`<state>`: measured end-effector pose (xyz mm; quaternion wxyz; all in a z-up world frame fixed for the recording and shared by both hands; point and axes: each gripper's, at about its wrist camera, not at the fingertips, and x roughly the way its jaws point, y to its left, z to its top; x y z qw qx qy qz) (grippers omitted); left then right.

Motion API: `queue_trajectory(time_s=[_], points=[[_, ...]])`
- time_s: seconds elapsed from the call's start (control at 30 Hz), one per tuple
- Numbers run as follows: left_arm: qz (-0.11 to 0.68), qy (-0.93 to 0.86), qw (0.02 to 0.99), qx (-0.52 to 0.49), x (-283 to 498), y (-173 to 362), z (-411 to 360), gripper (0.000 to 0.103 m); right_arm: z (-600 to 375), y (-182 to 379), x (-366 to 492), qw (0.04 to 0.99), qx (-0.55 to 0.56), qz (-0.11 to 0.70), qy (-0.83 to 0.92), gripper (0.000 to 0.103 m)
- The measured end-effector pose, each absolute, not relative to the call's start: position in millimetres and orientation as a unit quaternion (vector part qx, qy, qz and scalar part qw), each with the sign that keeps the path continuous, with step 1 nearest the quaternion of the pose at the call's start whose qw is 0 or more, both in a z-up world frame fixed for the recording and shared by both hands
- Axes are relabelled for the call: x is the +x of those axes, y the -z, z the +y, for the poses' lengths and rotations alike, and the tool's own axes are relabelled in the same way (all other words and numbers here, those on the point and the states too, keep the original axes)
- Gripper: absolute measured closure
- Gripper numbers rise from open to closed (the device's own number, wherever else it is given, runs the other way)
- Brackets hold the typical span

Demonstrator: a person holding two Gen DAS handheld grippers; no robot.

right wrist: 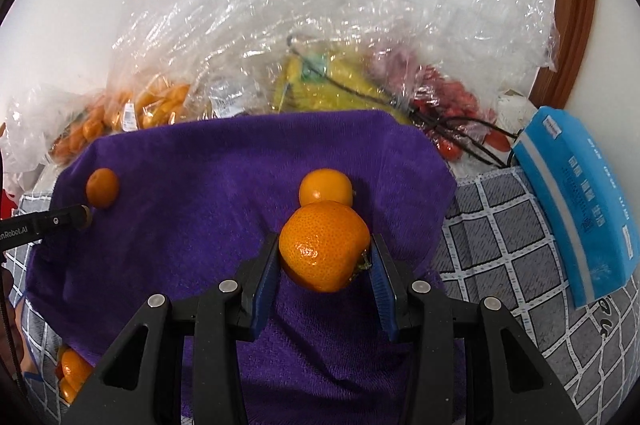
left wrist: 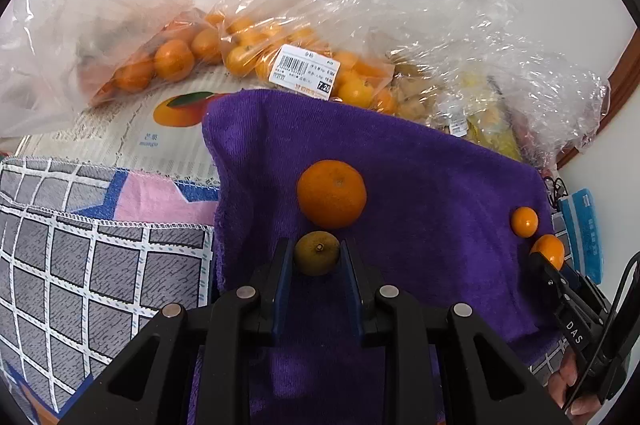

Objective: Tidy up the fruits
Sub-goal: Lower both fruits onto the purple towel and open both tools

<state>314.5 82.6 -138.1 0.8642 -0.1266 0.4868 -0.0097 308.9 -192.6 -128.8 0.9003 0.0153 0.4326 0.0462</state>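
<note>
A purple towel [left wrist: 420, 193] is spread in front of me. My left gripper [left wrist: 316, 252] is shut on a small yellow-green citrus [left wrist: 317, 259], held just short of a larger orange mandarin [left wrist: 331, 193] lying on the towel. My right gripper [right wrist: 325, 245] is shut on an orange mandarin [right wrist: 325, 249], low over the towel [right wrist: 192, 185], with a smaller orange fruit [right wrist: 326, 187] lying right behind it. In the left wrist view the right gripper [left wrist: 540, 259] and its mandarin [left wrist: 549, 248] show at the towel's right edge, beside a small orange fruit [left wrist: 524, 221]. The left gripper [right wrist: 78, 219] shows at the far left.
Clear plastic bags of small oranges [left wrist: 256, 53] line the back wall, with bananas [right wrist: 332, 81] and red fruit [right wrist: 448, 105] in other bags. A blue pack [right wrist: 576, 209] lies at the right on a checked cloth [left wrist: 80, 265]. A mango leaflet [left wrist: 160, 129] lies at the left.
</note>
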Motion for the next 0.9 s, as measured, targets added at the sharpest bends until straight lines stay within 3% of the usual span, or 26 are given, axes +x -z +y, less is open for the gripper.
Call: queue_trajectory(time_s=[0.4, 0.63, 0.73, 0.8, 0.9], points=[[0.491, 0.007, 0.863, -0.119, 321, 142, 77, 0.079, -186, 141, 309, 0.895, -0.002, 0.444, -0.043, 0.059], [0.501, 0.008, 0.858, -0.117, 317, 137, 78, 0.079, -183, 129, 304, 0.898, 0.005, 0.436, -0.056, 0.043], [0.496, 0.009, 0.861, -0.117, 310, 127, 79, 0.074, -183, 112, 299, 0.904, 0.005, 0.424, -0.054, 0.041], [0.485, 0.005, 0.867, -0.117, 301, 115, 79, 0.060, -184, 95, 291, 0.911, 0.011, 0.408, -0.056, 0.040], [0.460, 0.000, 0.881, -0.110, 285, 94, 78, 0.051, -185, 71, 276, 0.925, 0.014, 0.375, -0.055, 0.032]])
